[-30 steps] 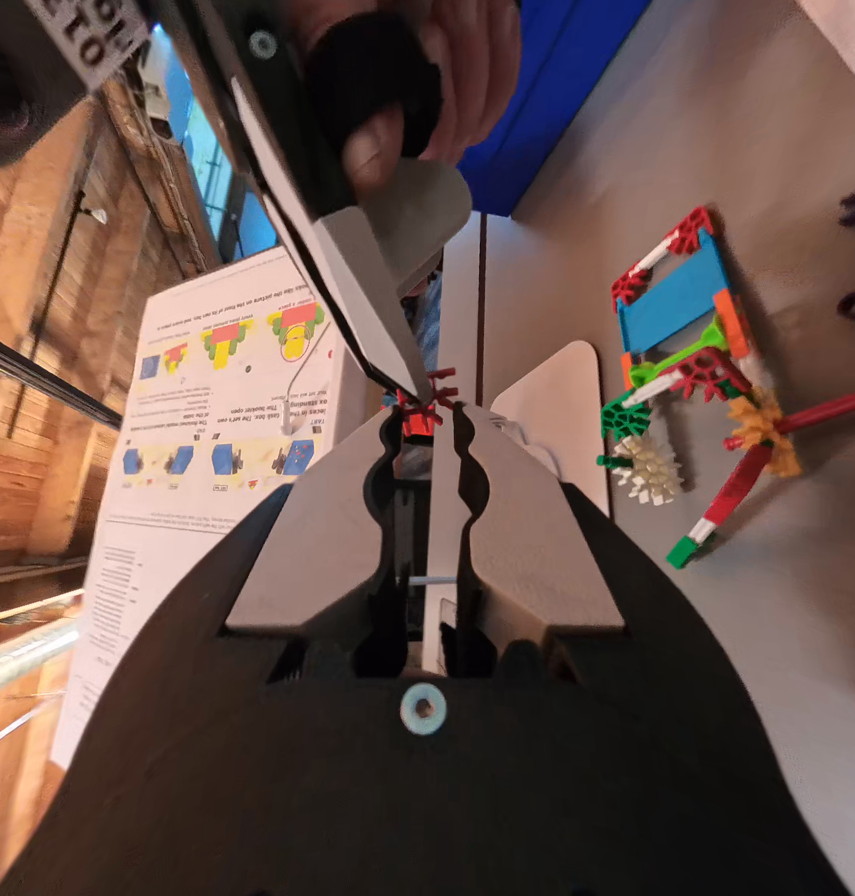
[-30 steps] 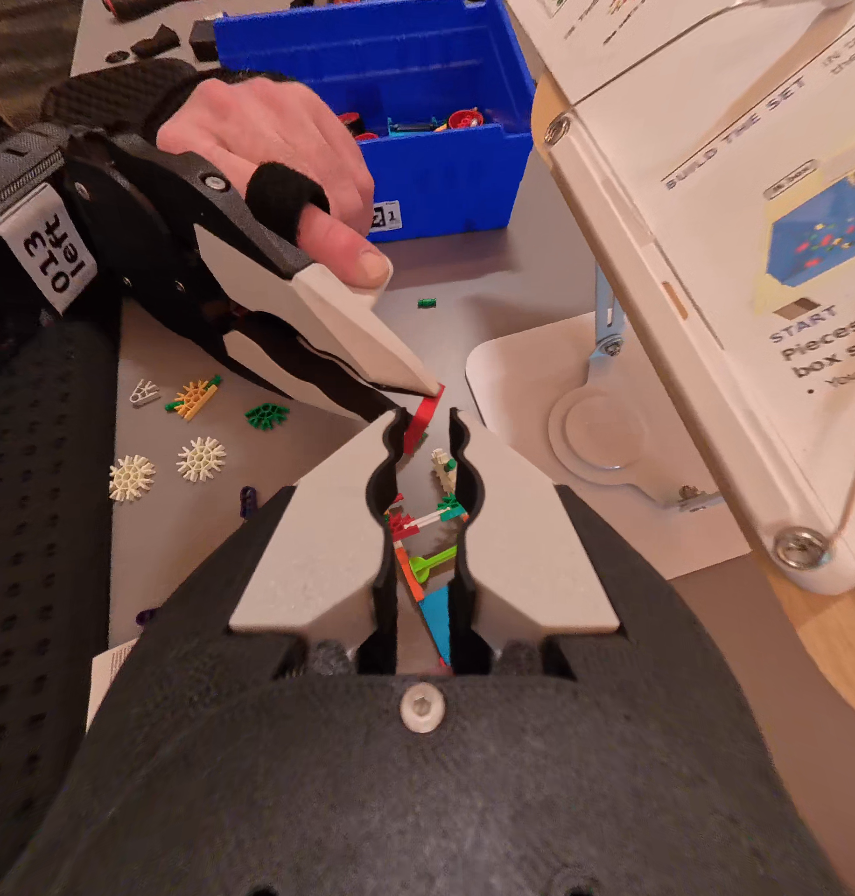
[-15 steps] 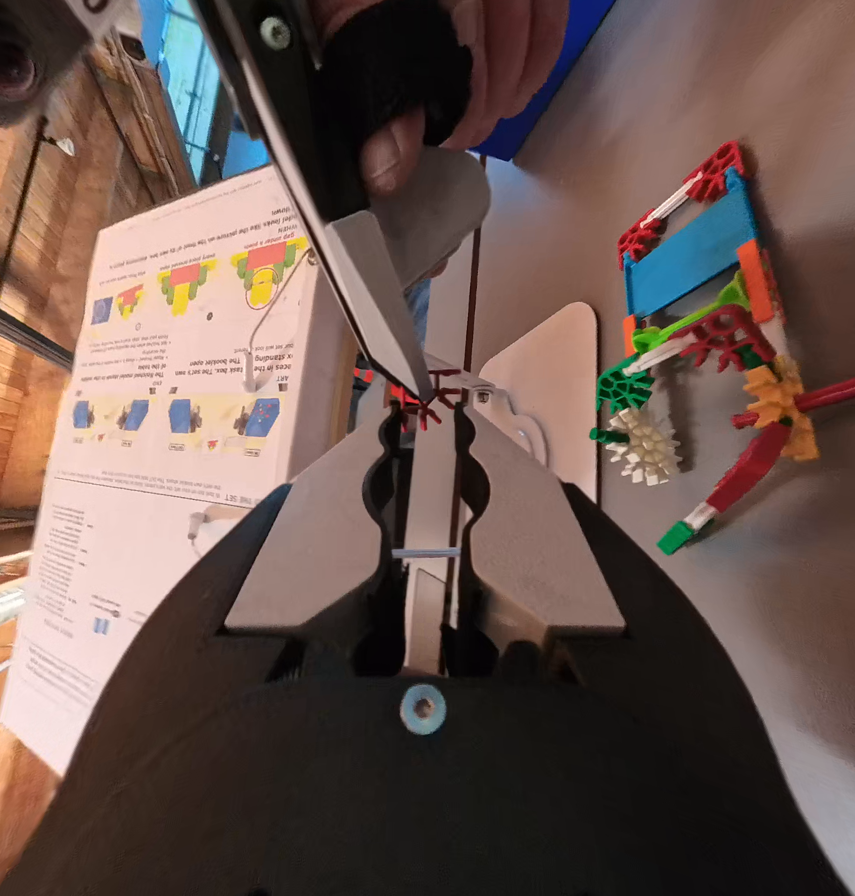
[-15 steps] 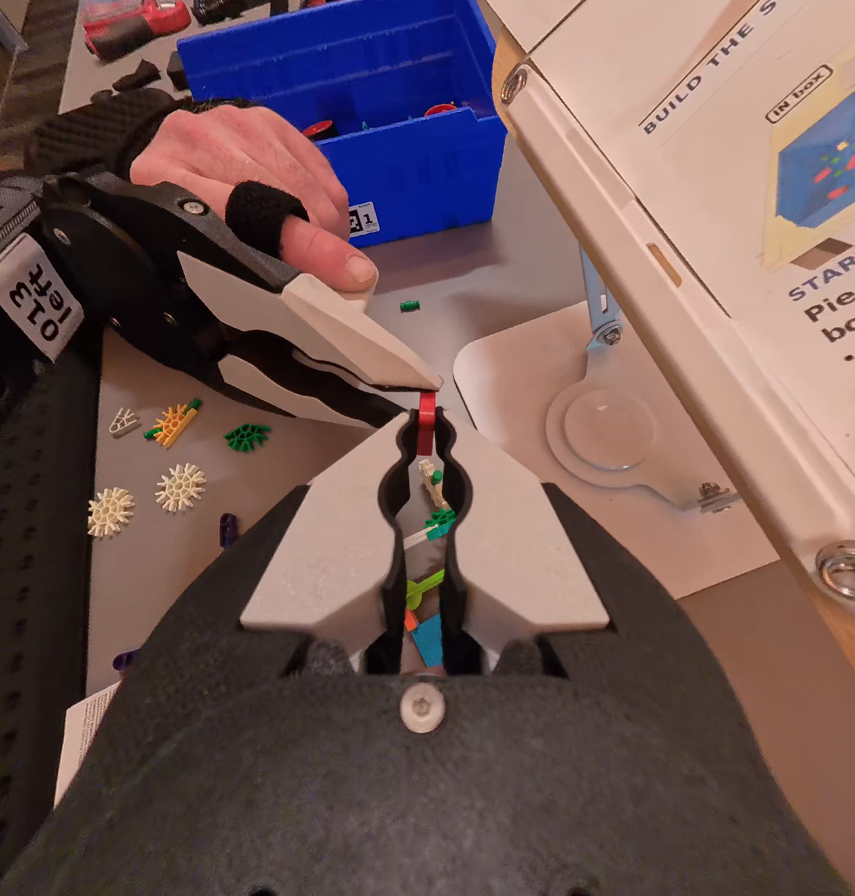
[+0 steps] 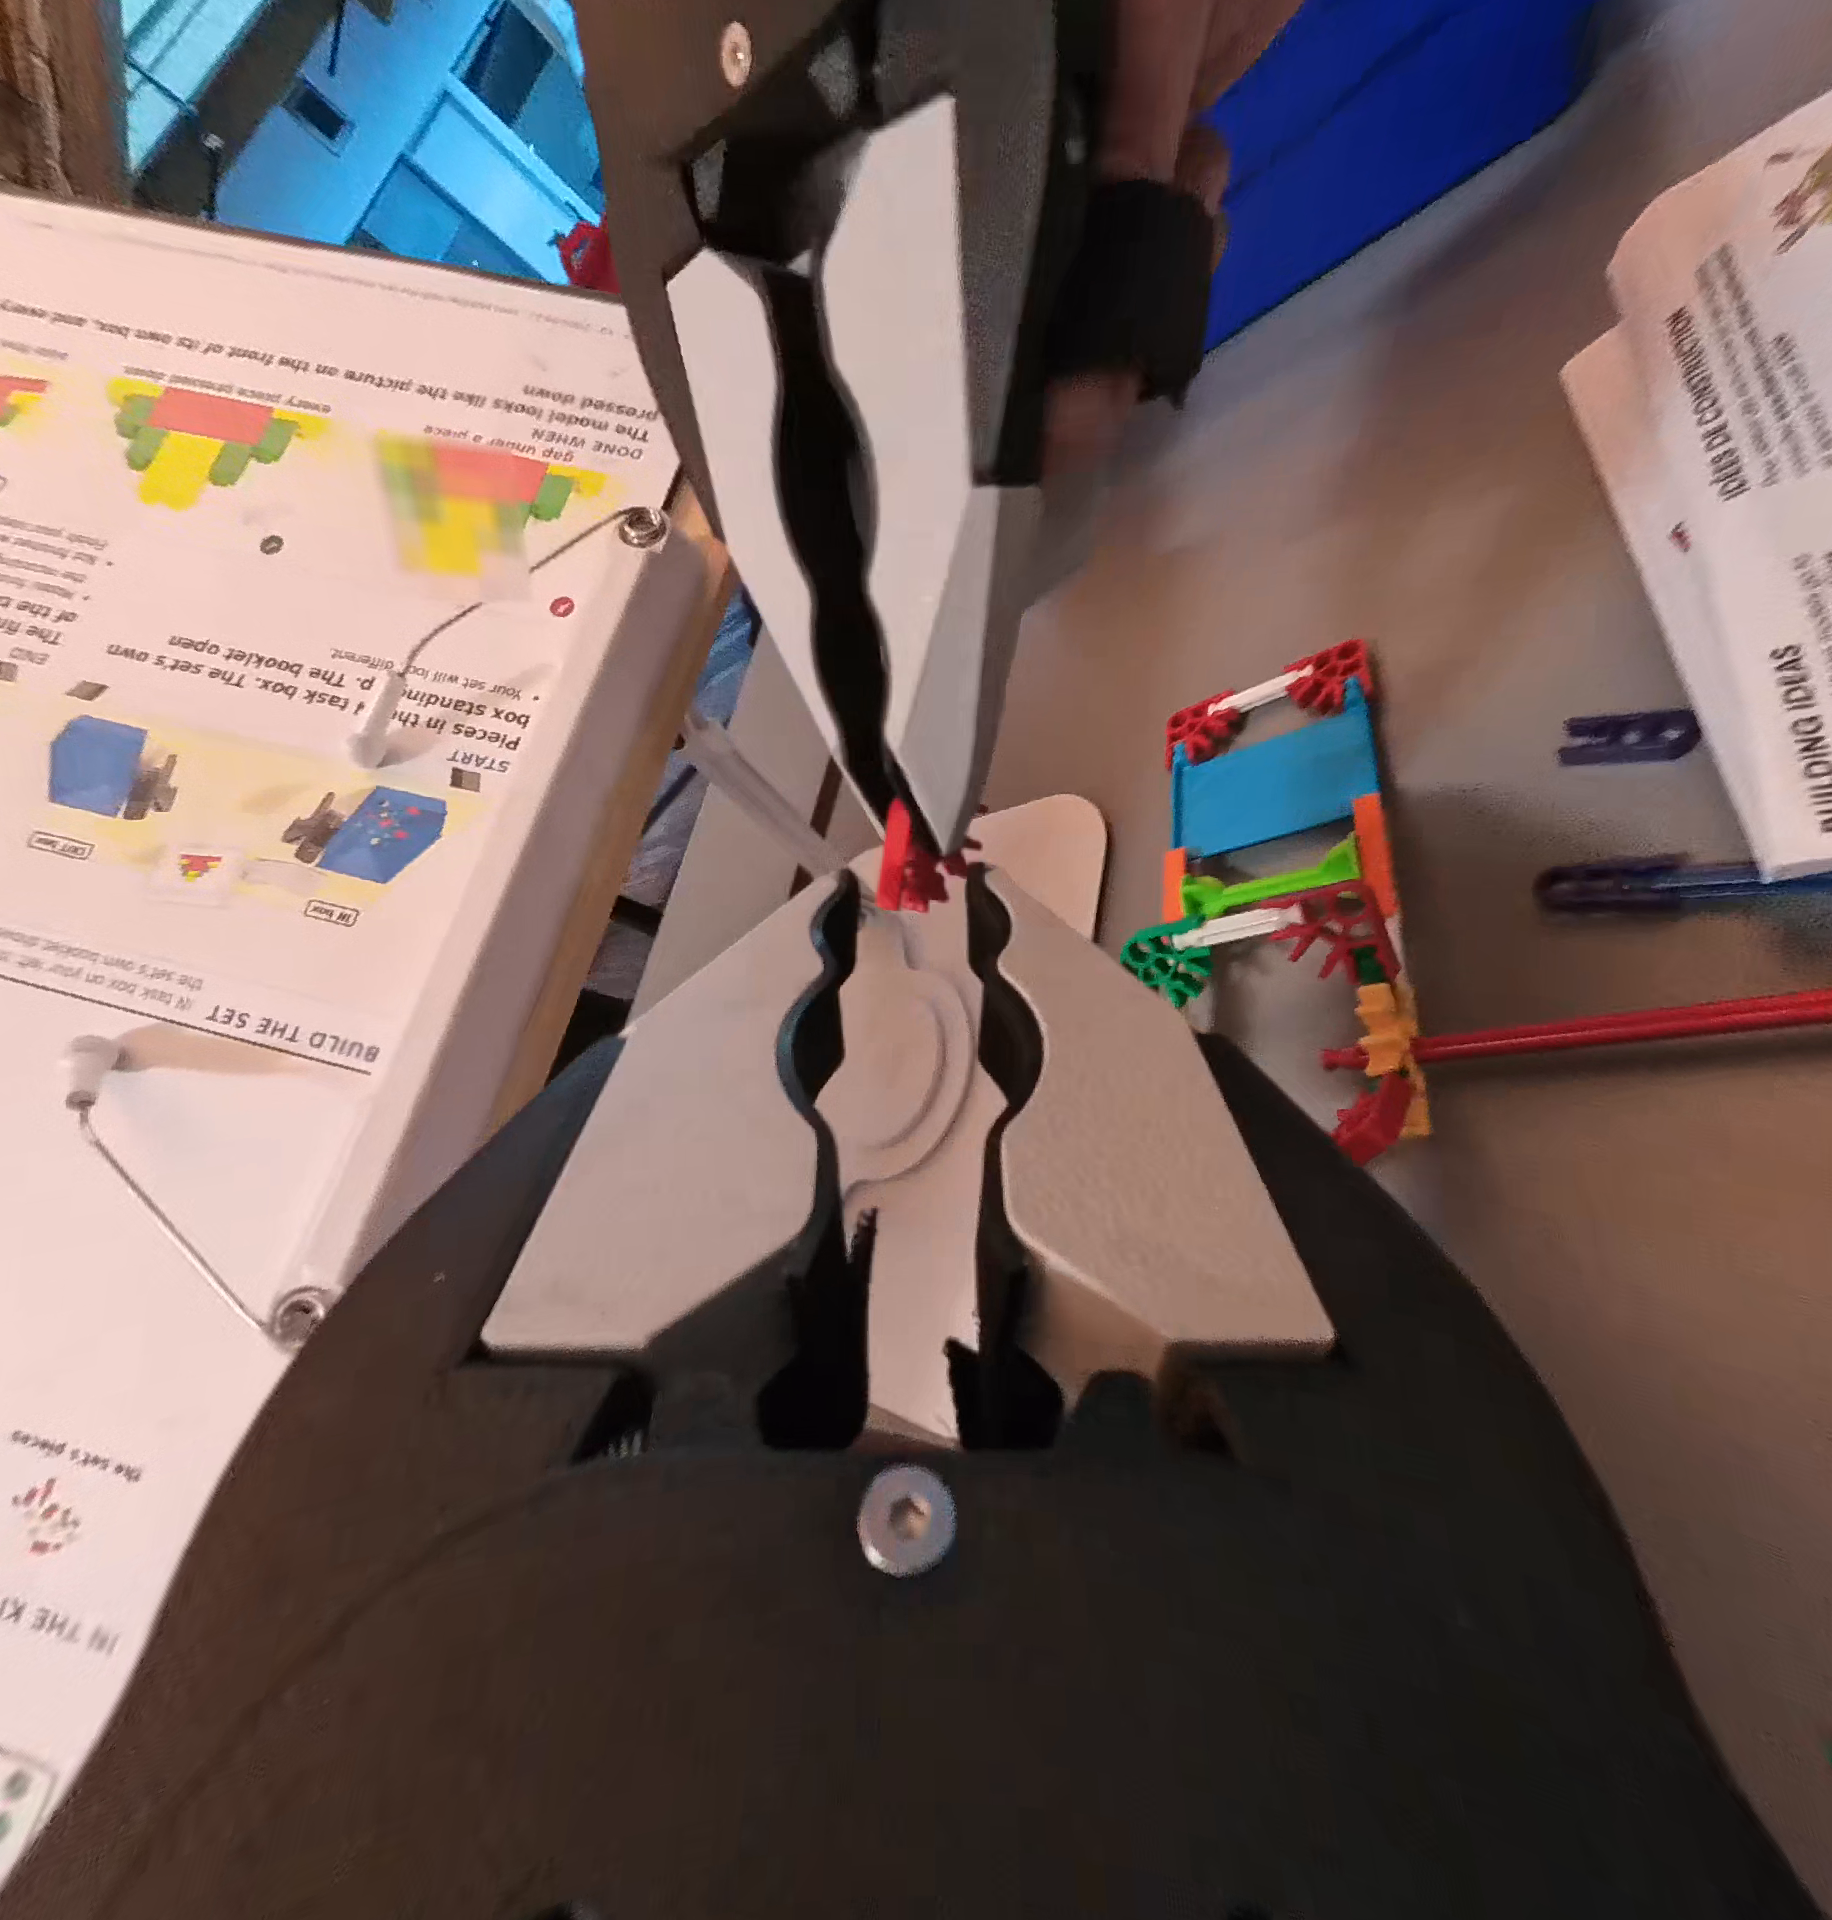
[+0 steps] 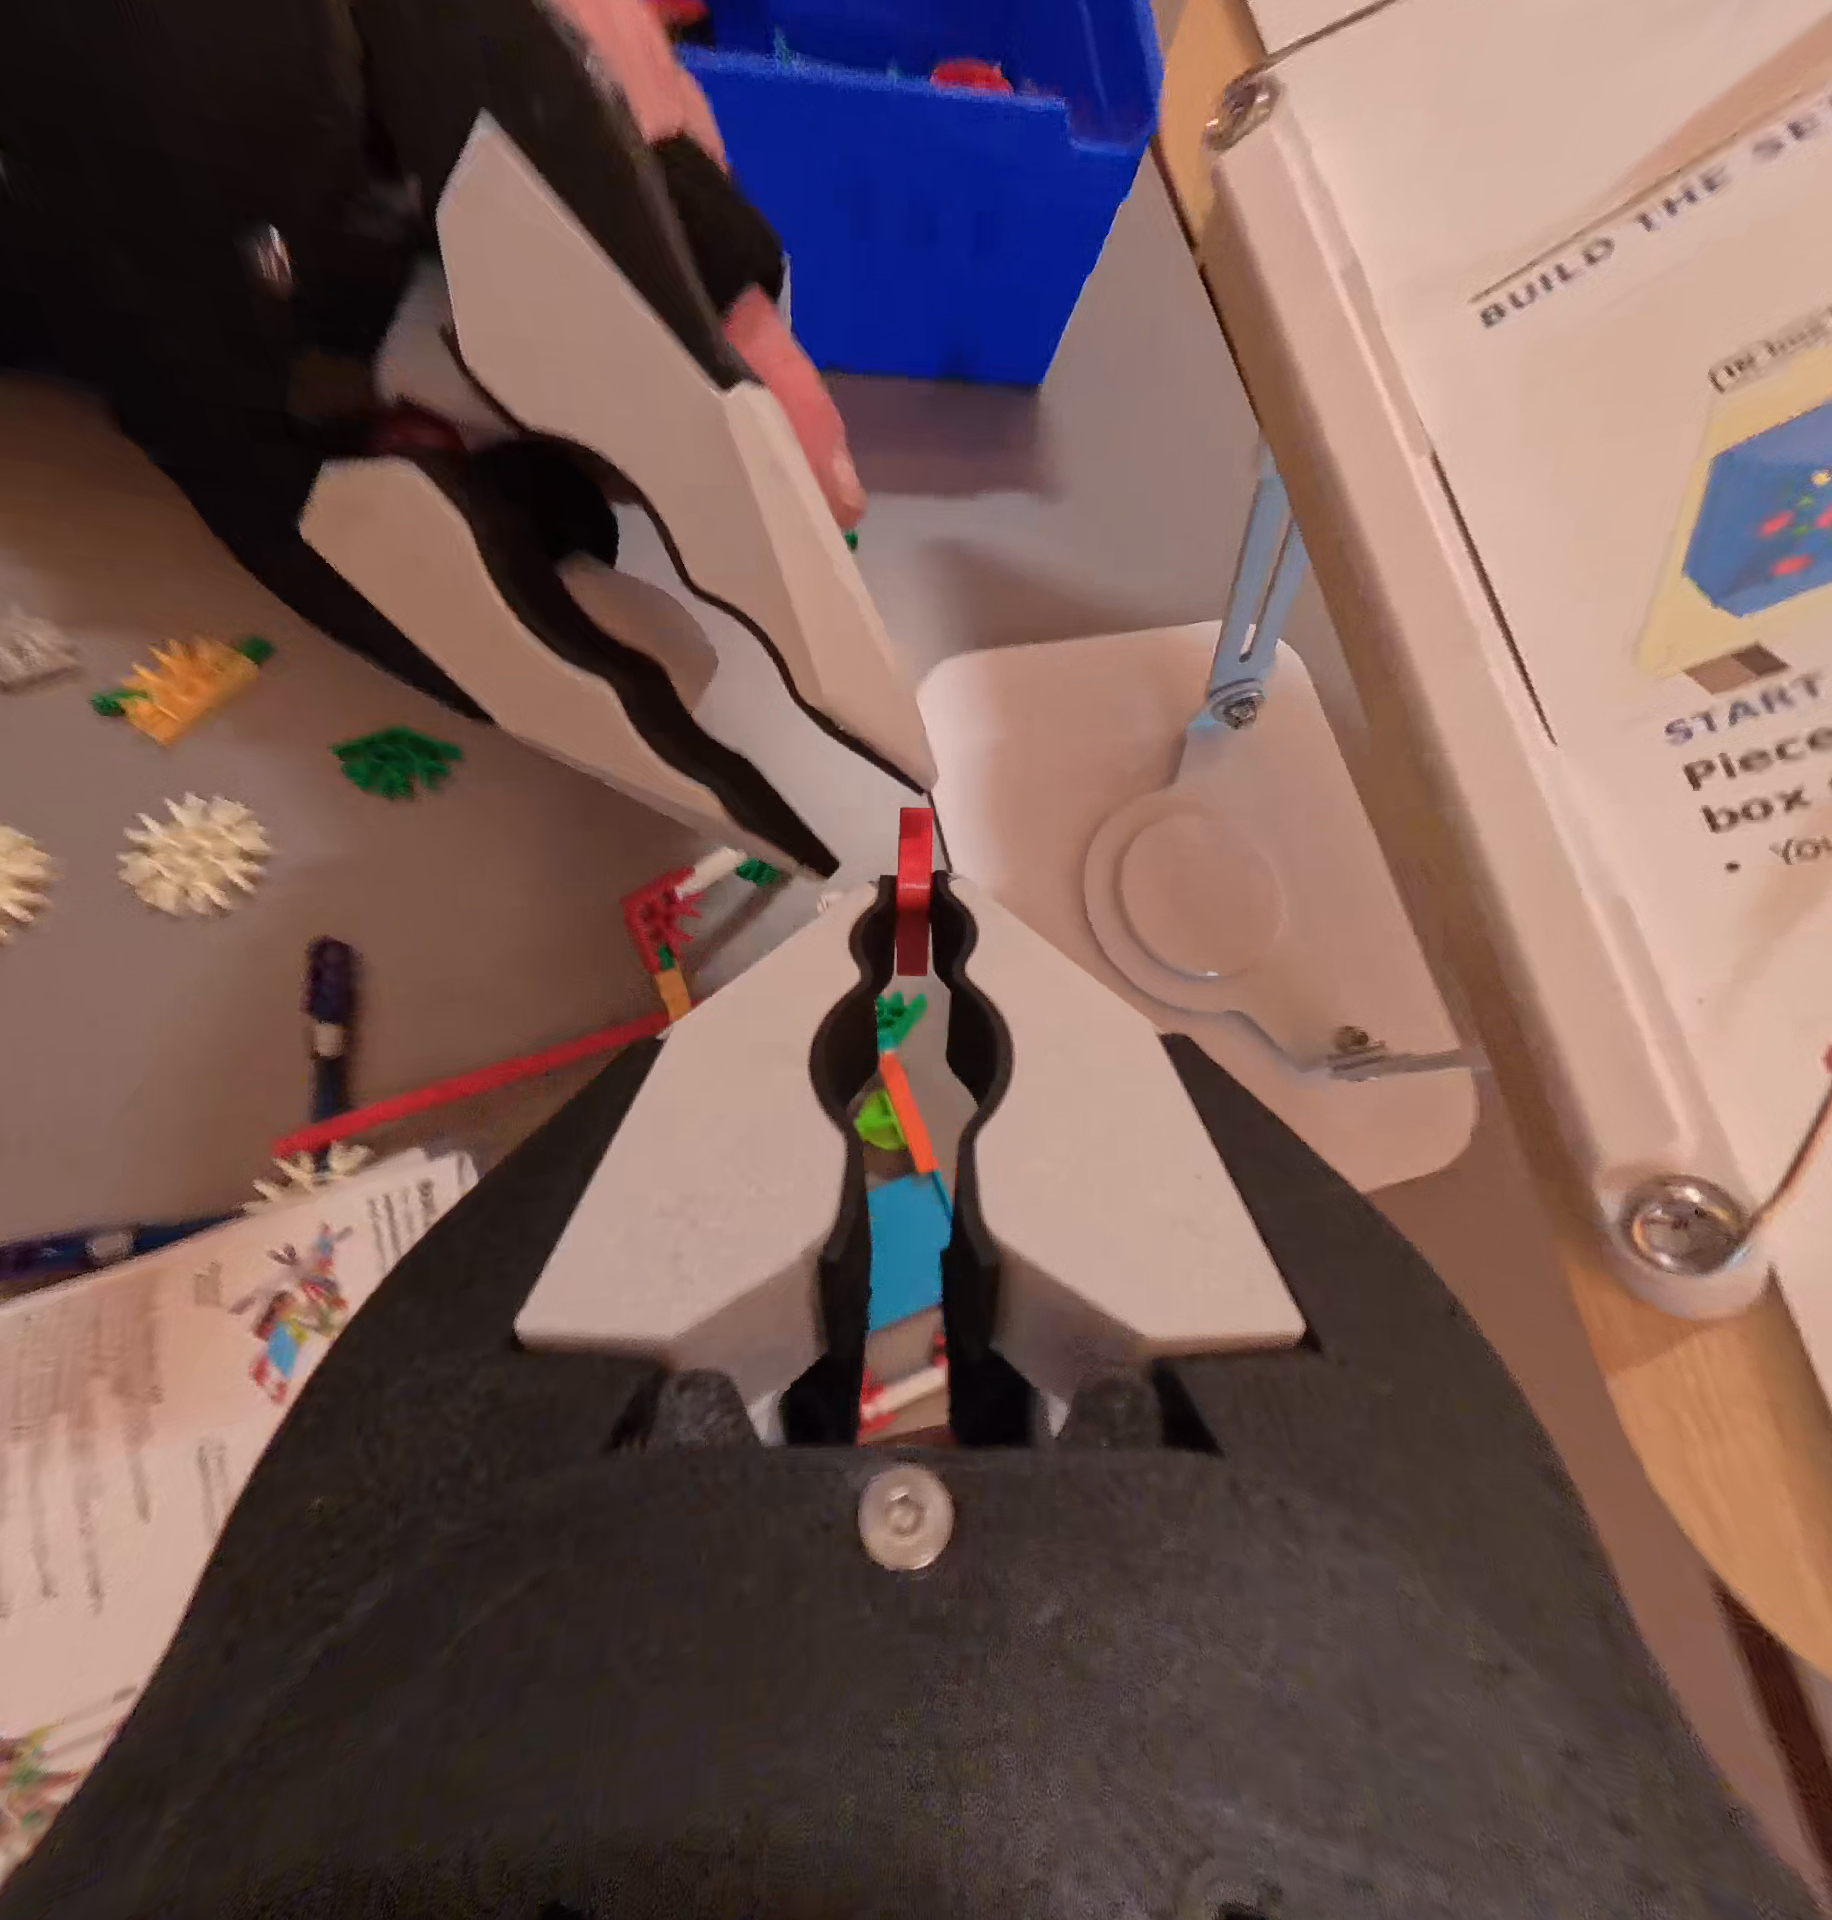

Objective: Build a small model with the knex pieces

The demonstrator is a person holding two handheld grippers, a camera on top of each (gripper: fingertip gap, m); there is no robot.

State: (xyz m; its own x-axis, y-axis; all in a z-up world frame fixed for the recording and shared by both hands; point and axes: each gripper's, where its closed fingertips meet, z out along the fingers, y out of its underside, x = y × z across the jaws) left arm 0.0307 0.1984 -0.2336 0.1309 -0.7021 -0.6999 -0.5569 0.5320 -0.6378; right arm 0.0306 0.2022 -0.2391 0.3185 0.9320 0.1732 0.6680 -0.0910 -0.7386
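My right gripper (image 6: 912, 883) is shut on a small flat red connector (image 6: 912, 935), seen edge-on at its tips. My left gripper (image 5: 912, 883) points head-on at it, jaws a little apart. Its tips lie either side of the red connector (image 5: 896, 868), and a gap shows beside the piece. The left gripper also shows in the right wrist view (image 6: 884, 823), and the right gripper in the left wrist view (image 5: 914, 831). Both are held above the table. Below lies a part-built model with a blue panel (image 5: 1276, 779), also seen between my right fingers (image 6: 907, 1236), with a long red rod (image 5: 1670, 1023).
A white instruction board on a stand (image 5: 216, 727) (image 6: 1618, 520) rises close beside the grippers, its flat base (image 6: 1047, 727) under them. A blue bin (image 6: 922, 208) stands behind. An open booklet (image 5: 1774, 520), purple pieces (image 5: 1629, 738) and loose white (image 6: 195, 852) and green (image 6: 398, 758) connectors lie around. Less than 4 cm separates the two grippers' tips. Both grippers' tips are roughly 15 cm from the long red rod (image 5: 1670, 1023). Seen from the right wrist view (image 6: 533, 1065) as well.
Both grippers have swung round and now meet tip to tip instead of crossing at an angle. The red connector stays in the right gripper. The booklet has come into view.
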